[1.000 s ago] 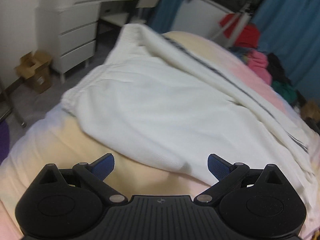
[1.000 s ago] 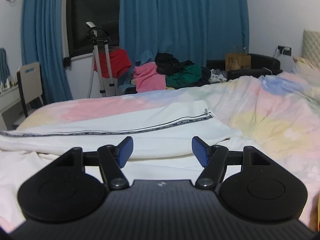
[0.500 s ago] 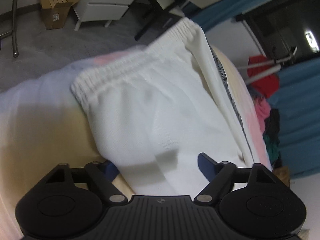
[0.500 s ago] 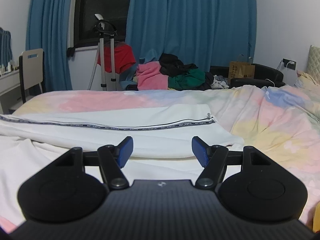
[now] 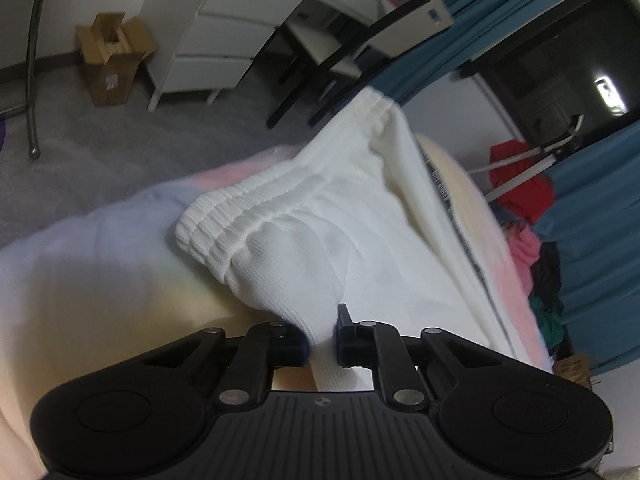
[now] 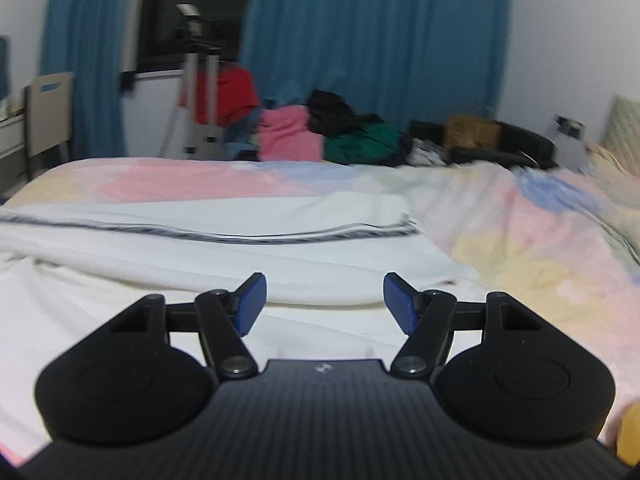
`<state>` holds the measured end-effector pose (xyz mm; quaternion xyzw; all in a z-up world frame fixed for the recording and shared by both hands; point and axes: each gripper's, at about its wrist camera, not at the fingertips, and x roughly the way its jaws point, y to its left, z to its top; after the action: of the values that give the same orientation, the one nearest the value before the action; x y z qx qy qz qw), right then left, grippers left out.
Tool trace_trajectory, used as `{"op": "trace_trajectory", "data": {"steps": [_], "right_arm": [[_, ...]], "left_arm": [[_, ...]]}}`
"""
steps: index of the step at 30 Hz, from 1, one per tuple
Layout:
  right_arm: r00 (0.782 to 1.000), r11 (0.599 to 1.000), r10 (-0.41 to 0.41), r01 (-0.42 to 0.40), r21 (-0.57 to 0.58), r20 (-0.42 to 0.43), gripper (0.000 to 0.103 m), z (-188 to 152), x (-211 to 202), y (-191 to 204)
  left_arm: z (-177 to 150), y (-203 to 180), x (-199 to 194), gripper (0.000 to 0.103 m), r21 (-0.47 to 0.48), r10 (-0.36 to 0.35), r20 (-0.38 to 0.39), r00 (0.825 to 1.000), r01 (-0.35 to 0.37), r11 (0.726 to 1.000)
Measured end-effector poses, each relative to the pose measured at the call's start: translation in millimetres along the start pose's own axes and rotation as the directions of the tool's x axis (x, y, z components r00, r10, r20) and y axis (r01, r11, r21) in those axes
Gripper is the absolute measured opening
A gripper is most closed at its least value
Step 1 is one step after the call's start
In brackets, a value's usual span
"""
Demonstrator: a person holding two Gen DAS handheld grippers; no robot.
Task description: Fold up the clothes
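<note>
My left gripper [image 5: 320,340] is closing its jaws on a fold of the white trousers [image 5: 320,240], the cloth pinched between them just below the ribbed waistband [image 5: 248,212]. The waistband runs away ahead and to my left, toward the bed's edge, with grey floor [image 5: 160,132] beyond. My right gripper [image 6: 324,304] hovers spread wide, nothing between its fingers. The trousers' folded edge lies just ahead of it, and the pastel bedspread [image 6: 520,240] lies bare to the right.
</note>
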<state>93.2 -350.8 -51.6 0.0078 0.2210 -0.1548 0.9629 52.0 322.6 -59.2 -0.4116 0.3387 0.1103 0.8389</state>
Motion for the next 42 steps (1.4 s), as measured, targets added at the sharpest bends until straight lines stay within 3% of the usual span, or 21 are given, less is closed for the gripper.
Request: {"op": "trace_trajectory", "data": {"steps": [2, 4, 7, 10, 12, 16, 19, 20, 22, 25, 28, 30, 33, 36, 38, 42], "right_arm": [[0.997, 0.994, -0.069, 0.071, 0.088, -0.029, 0.067, 1, 4, -20], [0.983, 0.961, -0.157, 0.173, 0.214, -0.09, 0.067, 0, 7, -49], [0.939, 0.84, -0.26, 0.334, 0.427, -0.224, 0.067, -13, 6, -101], [0.902, 0.719, -0.29, 0.426, 0.549, -0.319, 0.067, -31, 3, -138], [0.886, 0.668, -0.312, 0.462, 0.584, -0.344, 0.067, -40, 2, -154], [0.868, 0.606, -0.331, 0.496, 0.621, -0.371, 0.067, -53, 7, -173], [0.874, 0.561, -0.276, 0.484, 0.671, -0.4, 0.067, -65, 21, -183], [0.88, 0.544, -0.251, 0.473, 0.693, -0.404, 0.067, -70, 26, -187], [0.912, 0.496, -0.166, 0.406, 0.767, -0.375, 0.068, -83, 36, -196], [0.963, 0.385, -0.056, 0.263, 0.885, -0.262, 0.063, -100, 42, -206], [0.983, 0.321, -0.019, 0.178, 0.93, -0.182, 0.053, -105, 43, -209], [0.981, 0.339, -0.026, 0.19, 0.921, -0.193, 0.033, -102, 45, -206], [0.969, 0.386, -0.052, 0.242, 0.89, -0.241, 0.011, -99, 49, -203], [0.967, 0.396, -0.086, 0.255, 0.882, -0.241, 0.006, -97, 45, -205], [0.968, 0.41, -0.124, 0.25, 0.877, -0.218, 0.006, -92, 38, -205], [0.967, 0.462, -0.2, 0.236, 0.855, -0.158, 0.006, -74, 23, -204]], "left_arm": [[1, -1, -4, 0.01, -0.003, -0.017, 0.017, 1.0, 0.017, 1.0], [2, 1, -8, 0.01, -0.019, -0.034, 0.023, 0.999, 0.034, 0.999], [2, 7, -12, 0.01, -0.035, -0.041, 0.018, 0.999, 0.041, 0.999], [1, 17, -12, 0.011, -0.091, -0.06, -0.006, 0.998, 0.059, 0.994], [1, 21, -12, 0.011, -0.113, -0.066, -0.014, 0.998, 0.064, 0.992], [-1, 23, -11, 0.017, -0.117, -0.045, -0.027, 0.999, 0.041, 0.992], [-3, 21, -9, 0.027, -0.11, -0.034, -0.046, 0.998, 0.028, 0.994], [-2, 21, -7, 0.035, -0.109, -0.032, -0.058, 0.998, 0.026, 0.994], [-3, 21, -3, 0.039, -0.124, -0.036, -0.075, 0.997, 0.026, 0.992], [-5, 25, 8, 0.044, -0.172, -0.06, -0.113, 0.992, 0.04, 0.984], [-7, 33, 28, 0.047, -0.256, -0.13, -0.191, 0.973, 0.078, 0.964], [-9, 39, 40, 0.043, -0.314, -0.174, -0.228, 0.958, 0.096, 0.945], [-6, 36, 41, 0.034, -0.29, -0.162, -0.199, 0.966, 0.1, 0.952], [-4, 25, 38, 0.014, -0.212, -0.139, -0.163, 0.977, 0.103, 0.972], [-4, 19, 34, 0.01, -0.171, -0.133, -0.138, 0.982, 0.109, 0.979], [-4, 10, 18, 0.007, -0.119, -0.185, -0.06, 0.981, 0.177, 0.977]]}}
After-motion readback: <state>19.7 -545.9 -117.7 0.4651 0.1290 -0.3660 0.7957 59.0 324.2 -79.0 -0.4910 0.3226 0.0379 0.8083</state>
